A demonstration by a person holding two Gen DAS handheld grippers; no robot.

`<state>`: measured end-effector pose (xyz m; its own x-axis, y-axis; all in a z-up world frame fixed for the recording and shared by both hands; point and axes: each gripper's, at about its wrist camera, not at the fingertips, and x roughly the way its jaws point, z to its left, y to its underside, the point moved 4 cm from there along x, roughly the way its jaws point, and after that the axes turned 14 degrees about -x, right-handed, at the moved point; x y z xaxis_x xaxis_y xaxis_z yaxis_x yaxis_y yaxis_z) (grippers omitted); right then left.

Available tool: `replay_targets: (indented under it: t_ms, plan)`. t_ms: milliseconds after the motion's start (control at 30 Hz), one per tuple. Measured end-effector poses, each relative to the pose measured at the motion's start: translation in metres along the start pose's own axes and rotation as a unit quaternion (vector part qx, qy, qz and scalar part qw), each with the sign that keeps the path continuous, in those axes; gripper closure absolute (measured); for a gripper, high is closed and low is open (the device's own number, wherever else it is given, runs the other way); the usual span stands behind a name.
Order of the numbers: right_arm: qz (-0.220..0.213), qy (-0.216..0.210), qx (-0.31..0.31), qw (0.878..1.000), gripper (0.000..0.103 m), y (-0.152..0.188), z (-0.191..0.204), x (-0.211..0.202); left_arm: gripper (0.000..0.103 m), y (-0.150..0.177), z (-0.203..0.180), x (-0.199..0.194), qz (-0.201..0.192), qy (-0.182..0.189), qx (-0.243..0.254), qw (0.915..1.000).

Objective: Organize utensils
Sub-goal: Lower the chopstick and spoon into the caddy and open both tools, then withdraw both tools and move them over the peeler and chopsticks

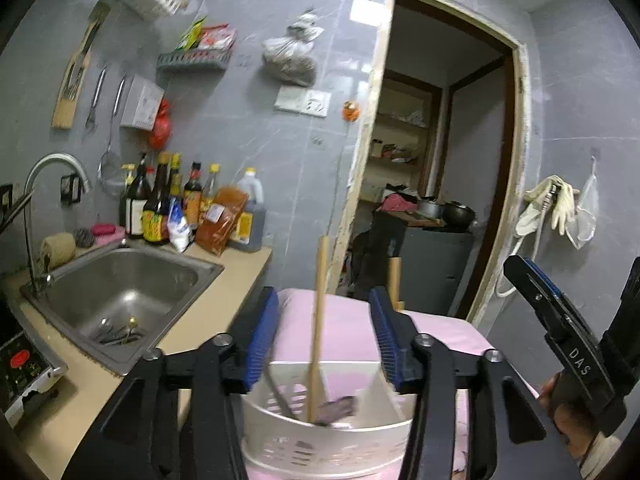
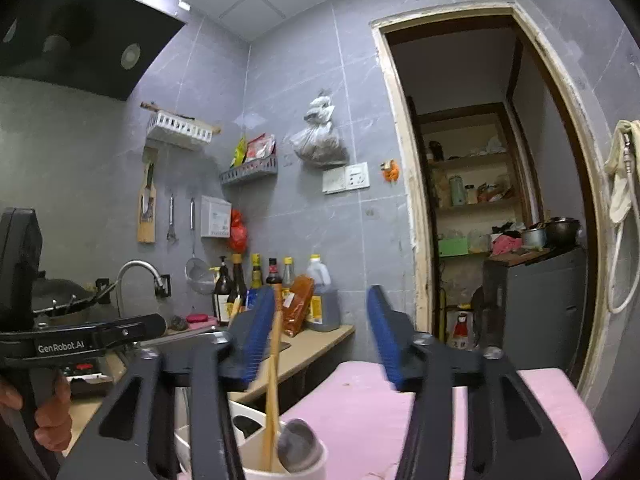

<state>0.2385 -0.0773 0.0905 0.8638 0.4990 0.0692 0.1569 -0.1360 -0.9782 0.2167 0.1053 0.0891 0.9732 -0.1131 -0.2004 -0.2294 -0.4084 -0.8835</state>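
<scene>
Two utensils, a wooden chopstick [image 1: 316, 328] and a dark ladle [image 2: 298, 446], stand upright in the white holder [image 1: 320, 436] just below the released left gripper [image 1: 324, 338] and released right gripper [image 2: 324, 338], apparently dropped there to keep them sorted.

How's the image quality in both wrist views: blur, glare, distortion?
Left wrist: strong fisheye bending of the door frame, black vignette in the corners, a bright glare patch on the wall tile, and motion smear on the wooden chopstick. Right wrist: same bowed door frame and dark corners, soft blur on the chopsticks and blue pads; background fairly sharp.
</scene>
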Motion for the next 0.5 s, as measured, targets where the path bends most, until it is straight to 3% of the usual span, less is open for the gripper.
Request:
replay_targets:
  t_ms: [33,133,300,367,500]
  plan:
    - [0.001,0.007,-0.003,1.000,0.048,-0.002,-0.004,-0.005,0.048,0.001,-0.005,-0.001,-0.003,0.005,0.003,1.0000]
    - [0.005,0.021,-0.011,1.000,0.025,-0.005,-0.018,-0.021,0.040,0.007,-0.022,-0.005,-0.009,0.018,0.015,0.9997]
    - [0.021,0.051,-0.027,0.998,0.014,-0.005,-0.044,-0.052,0.022,0.022,-0.051,-0.005,-0.010,0.046,0.035,0.9983]
    - [0.030,0.062,-0.031,0.997,0.001,-0.003,-0.056,-0.065,0.020,0.031,-0.063,-0.004,-0.006,0.060,0.042,0.9973]
    - [0.048,0.071,-0.027,0.996,0.000,0.006,-0.081,-0.089,0.018,0.048,-0.084,0.003,0.017,0.082,0.061,0.9946]
